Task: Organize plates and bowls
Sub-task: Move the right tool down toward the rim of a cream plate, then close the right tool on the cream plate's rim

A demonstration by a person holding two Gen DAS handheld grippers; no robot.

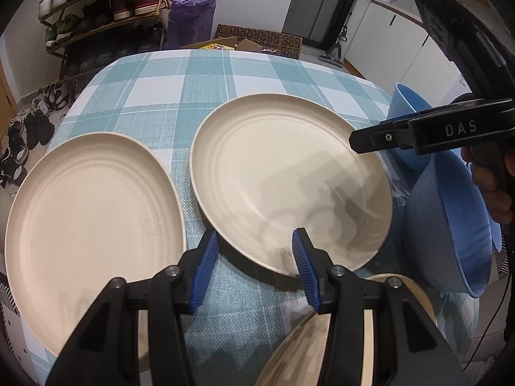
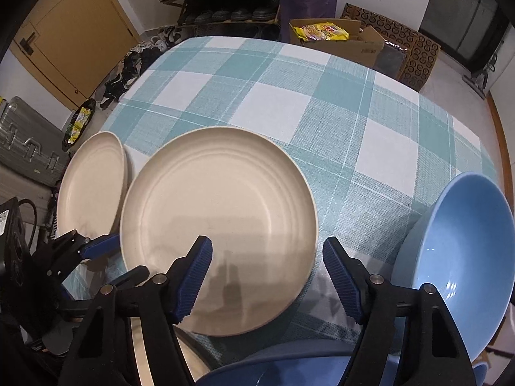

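Left tongs part open, nothing gripped; the near rim of the middle cream plate sits between the blue pads, no contact visible. Second cream plate lies just left of them, apart from the first. Third cream plate is under the right jaw, mostly hidden.

Right tongs open wider, empty, poised over the same middle plate's near-right rim: left pad over the plate, right pad over the checked worktop. Blue bowl tilted just right of them. Another blue bowl directly below, cropped.
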